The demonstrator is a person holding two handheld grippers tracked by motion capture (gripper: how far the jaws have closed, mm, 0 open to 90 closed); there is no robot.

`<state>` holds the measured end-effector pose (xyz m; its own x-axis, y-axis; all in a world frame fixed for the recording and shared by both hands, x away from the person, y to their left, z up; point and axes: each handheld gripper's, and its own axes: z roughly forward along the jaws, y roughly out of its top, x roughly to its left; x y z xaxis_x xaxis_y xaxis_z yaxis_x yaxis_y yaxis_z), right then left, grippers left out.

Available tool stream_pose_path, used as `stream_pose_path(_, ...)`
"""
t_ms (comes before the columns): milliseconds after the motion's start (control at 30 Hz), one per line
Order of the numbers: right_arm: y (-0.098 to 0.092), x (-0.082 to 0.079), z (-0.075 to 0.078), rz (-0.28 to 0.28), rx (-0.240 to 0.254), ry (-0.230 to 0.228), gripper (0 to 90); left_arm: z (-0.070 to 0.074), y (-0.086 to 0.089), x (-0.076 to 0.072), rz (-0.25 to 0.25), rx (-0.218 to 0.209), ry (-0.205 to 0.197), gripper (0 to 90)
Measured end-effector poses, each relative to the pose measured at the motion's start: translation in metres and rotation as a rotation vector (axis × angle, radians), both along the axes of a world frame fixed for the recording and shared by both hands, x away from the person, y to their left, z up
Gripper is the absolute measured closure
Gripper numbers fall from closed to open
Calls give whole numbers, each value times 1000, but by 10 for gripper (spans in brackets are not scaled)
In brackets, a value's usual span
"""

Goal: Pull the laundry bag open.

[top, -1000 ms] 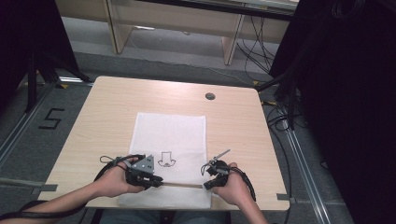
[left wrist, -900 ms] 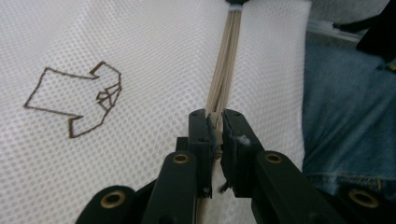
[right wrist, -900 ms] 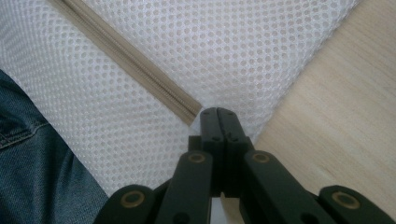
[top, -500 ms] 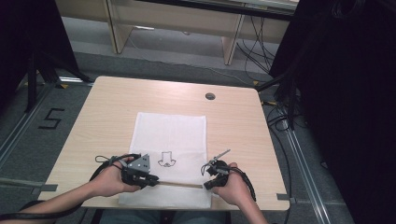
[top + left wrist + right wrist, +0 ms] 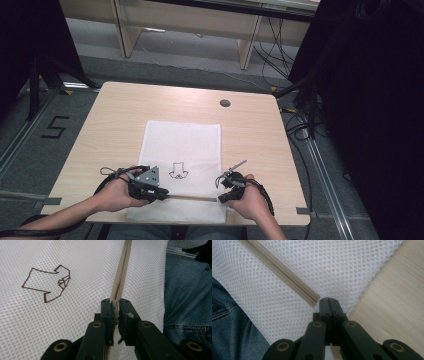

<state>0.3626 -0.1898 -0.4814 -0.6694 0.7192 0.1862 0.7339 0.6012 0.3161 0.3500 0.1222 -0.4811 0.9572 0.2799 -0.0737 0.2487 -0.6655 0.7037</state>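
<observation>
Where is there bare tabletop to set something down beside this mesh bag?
Bare wood lies left and right of the white mesh laundry bag, and along the far edge around the round cable hole. The near edge is crowded: the left gripper and right gripper work at the bag's zipper.

Both grippers are black: the left gripper [image 5: 115,305] shows brass-coloured rivets on its arms and carries a grey three-cornered plate [image 5: 150,175]; the right gripper [image 5: 328,300] trails a black cable [image 5: 266,198]. Blue jeans [image 5: 186,297].
</observation>
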Motion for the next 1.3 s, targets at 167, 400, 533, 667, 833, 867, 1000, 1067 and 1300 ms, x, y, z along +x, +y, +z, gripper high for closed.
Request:
stream_pose_path(167, 0, 0, 0, 3, 2, 1, 900, 1, 3, 1, 8, -9, 18, 820)
stream_pose_path(400, 0, 0, 0, 1, 2, 3, 900, 1, 5, 1, 7, -3, 15, 820)
stream_pose_path(533, 0, 0, 0, 1, 2, 2, 900, 2, 8, 1, 9, -11, 21, 820)
stream_pose_path(667, 0, 0, 0, -10, -7, 4, 900, 1, 12, 2, 13, -4, 17, 820)
stream_pose_path(833, 0, 0, 0, -11, -6, 4, 900, 2, 13, 1, 9, 0, 12, 820)
stream_pose_path(867, 0, -1, 0, -12, -6, 5, 900, 2, 15, 2, 16, -11, 23, 821)
stream_pose_path(1000, 0, 0, 0, -11, -8, 4, 900, 2, 18, 2, 25, -25, 40, 820)
stream_pose_path(1067, 0, 0, 0, -8, -4, 5, 900, 2, 18, 1, 24, -14, 30, 820)
stream_pose_path(1300, 0, -1, 0, -10, -6, 4, 900, 2, 22, 1, 24, -11, 25, 820)
